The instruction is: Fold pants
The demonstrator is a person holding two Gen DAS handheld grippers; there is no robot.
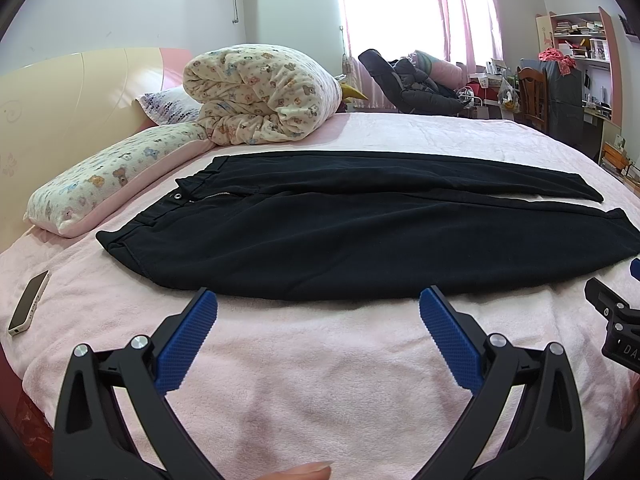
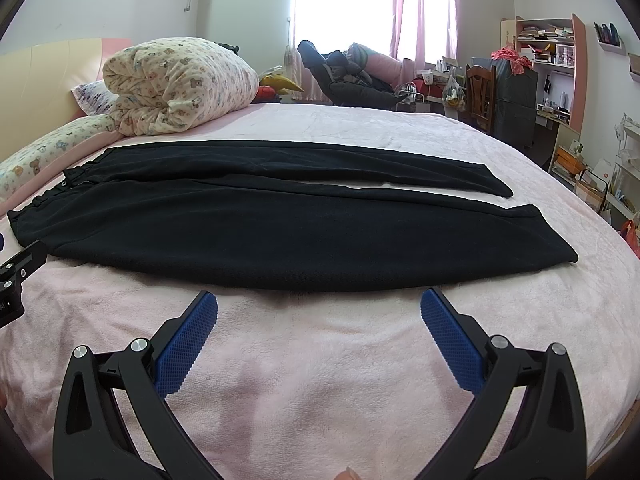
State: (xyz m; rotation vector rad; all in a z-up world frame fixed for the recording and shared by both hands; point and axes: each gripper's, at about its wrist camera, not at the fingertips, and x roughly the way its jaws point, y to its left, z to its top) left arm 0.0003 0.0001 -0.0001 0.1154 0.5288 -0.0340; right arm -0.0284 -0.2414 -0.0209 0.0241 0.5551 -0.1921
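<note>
Black pants (image 1: 340,232) lie flat across the pink bed, waistband at the left, both legs running to the right with a narrow gap between them; they also show in the right wrist view (image 2: 280,224). My left gripper (image 1: 318,300) is open and empty, its blue pads (image 1: 192,340) just short of the pants' near edge toward the waist end. My right gripper (image 2: 318,300) is open and empty, just short of the near edge toward the leg end. Each gripper's body shows at the edge of the other's view.
A phone (image 1: 28,302) lies on the pink blanket (image 1: 320,380) at the left. A rolled patterned quilt (image 1: 256,92) and a long pillow (image 1: 104,184) sit by the headboard. A chair, shelves and clutter stand beyond the bed at the right.
</note>
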